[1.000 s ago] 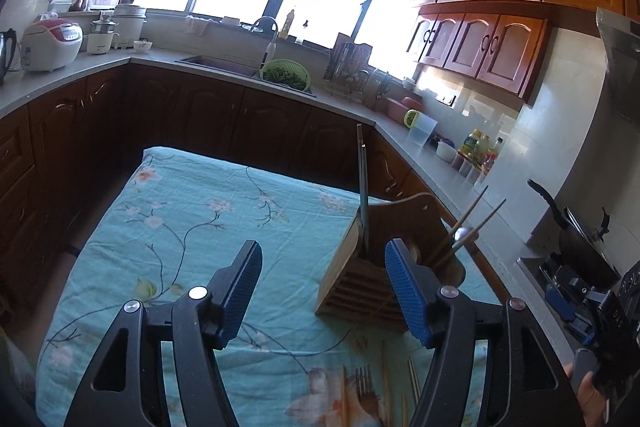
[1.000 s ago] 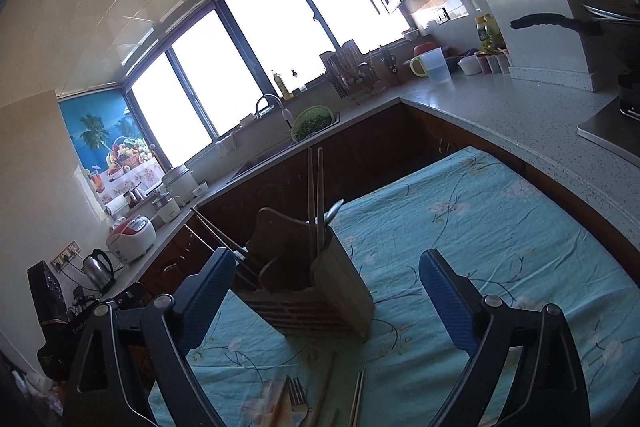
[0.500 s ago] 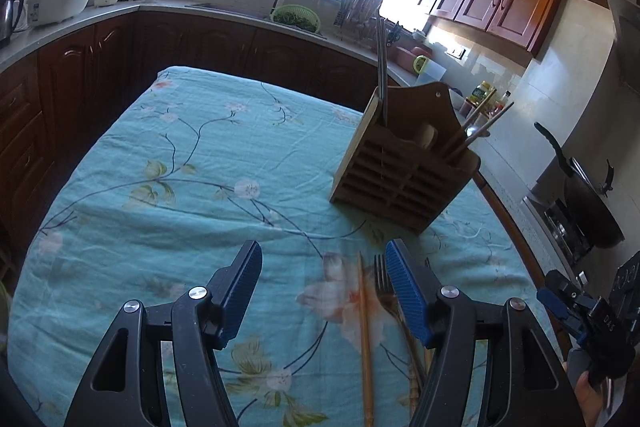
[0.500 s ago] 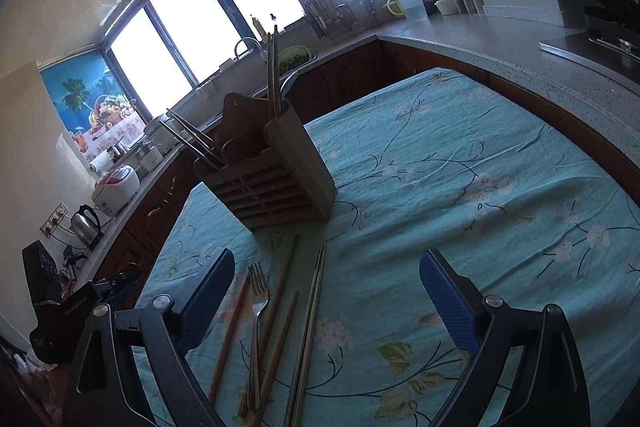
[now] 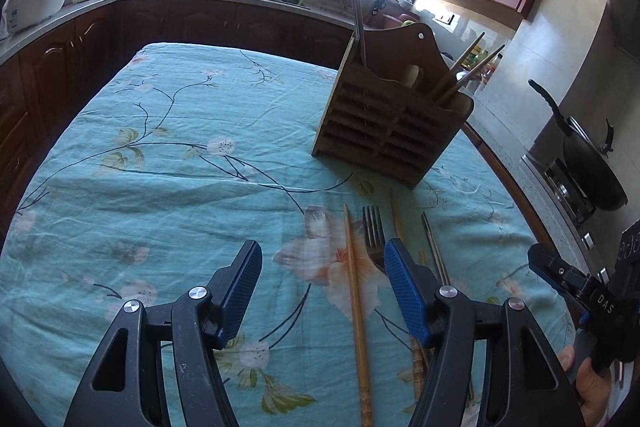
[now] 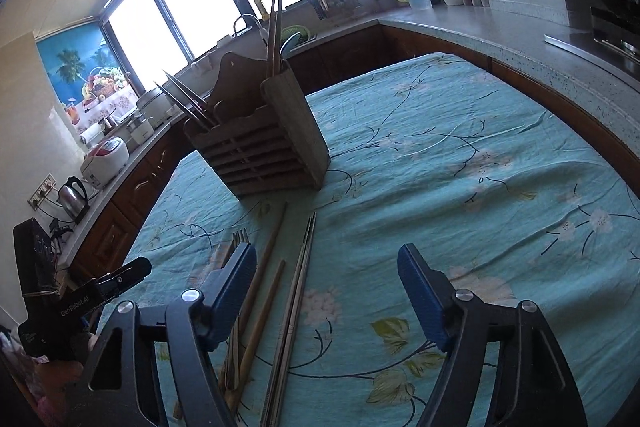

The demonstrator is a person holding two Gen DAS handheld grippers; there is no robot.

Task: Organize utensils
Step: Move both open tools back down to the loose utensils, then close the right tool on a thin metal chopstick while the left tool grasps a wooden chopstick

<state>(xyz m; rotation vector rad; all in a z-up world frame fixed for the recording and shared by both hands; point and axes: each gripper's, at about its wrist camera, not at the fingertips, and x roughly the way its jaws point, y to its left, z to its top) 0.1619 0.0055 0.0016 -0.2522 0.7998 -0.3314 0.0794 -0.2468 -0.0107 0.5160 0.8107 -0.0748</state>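
Left gripper [image 5: 322,281] hangs over the floral tablecloth [image 5: 168,163] w/ blue pads apart, nothing clamped; a wooden chopstick [image 5: 356,291] lies on the cloth in the gap, closer to the right pad, no contact visible. Right gripper [image 6: 326,291] also over the cloth, jaws closing, pads not touching anything; a metal chopstick pair [image 6: 296,291] lies between them, nearer the left pad.

Landmark = wooden utensil holder [image 5: 384,131], upright on the cloth. Loose utensils all lie on the near side of the holder, roughly parallel, tips toward it: fork [image 5: 373,239] just beside the wooden chopstick, another chopstick [image 5: 396,215] and the metal pair further right. Inside the holder: tall metal chopsticks [image 6: 275,31] at one end, wooden chopsticks [image 5: 466,71] leaning out at the other end, plus a pale rounded handle in between.

Behind the holder: counter, sink, windows. Right of it in left wrist view: black wok [image 5: 588,163] on the stove.
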